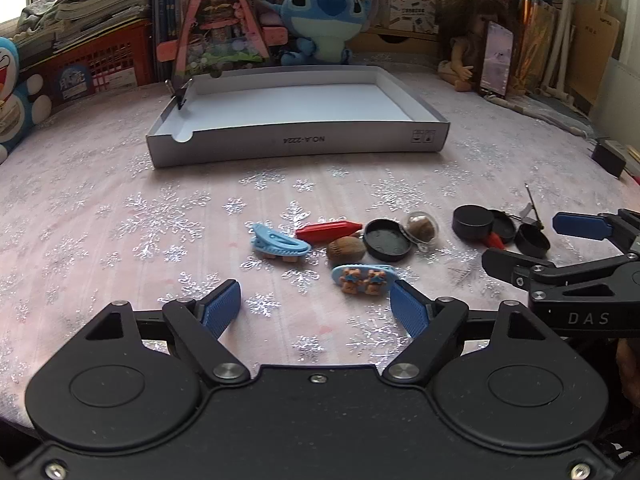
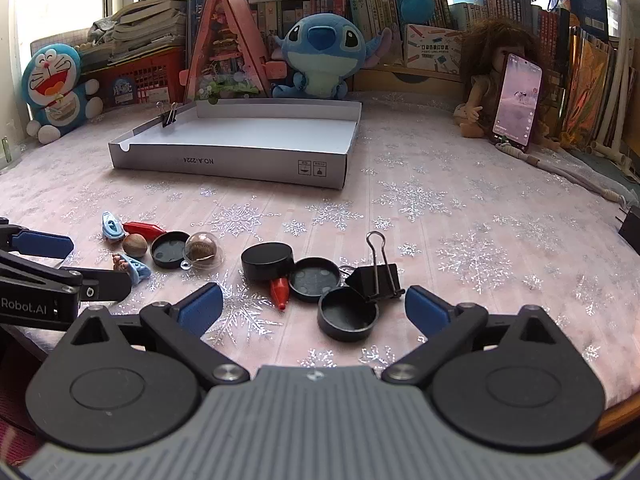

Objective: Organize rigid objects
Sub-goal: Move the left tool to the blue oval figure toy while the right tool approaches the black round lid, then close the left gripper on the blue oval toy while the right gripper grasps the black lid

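Spread with a pink snowflake cloth, the table (image 2: 460, 216) under everything. At the back, a wall of books (image 2: 312, 4), a red crate (image 2: 140, 76), a pink triangular toy house (image 2: 224, 48), a blue plush (image 2: 320, 52) just behind the tray, a Doraemon plush (image 2: 56, 88) far left, a doll (image 2: 480, 92) with a lit phone (image 2: 516, 104) propped against it.

Mid-table, a shallow white cardboard tray (image 2: 240, 160), bare inside, with one small binder clip (image 2: 169, 117) pinched on its left wall.

Low over the near edge, left tongs (image 1: 316, 306) and right tongs (image 2: 314, 306), both spread wide, gripping nothing.

Between tongs and tray, two loose clusters. Ahead of the left tongs: a blue clip with two little bears (image 1: 362, 278) just beside the right blue pad, a second blue clip (image 1: 278, 242), a red cone-ended piece (image 1: 330, 230), a brown nut (image 1: 346, 250), a black lid (image 1: 388, 240), a clear dome over another nut (image 1: 422, 232). Ahead of the right tongs: a black puck (image 2: 267, 261), a flat black lid (image 2: 315, 284), a black cup-like cap (image 2: 347, 314) nearest the tongs, a small red cone (image 2: 279, 293) wedged between puck and lid, a large binder clip (image 2: 378, 276) touching the cap, handles up.
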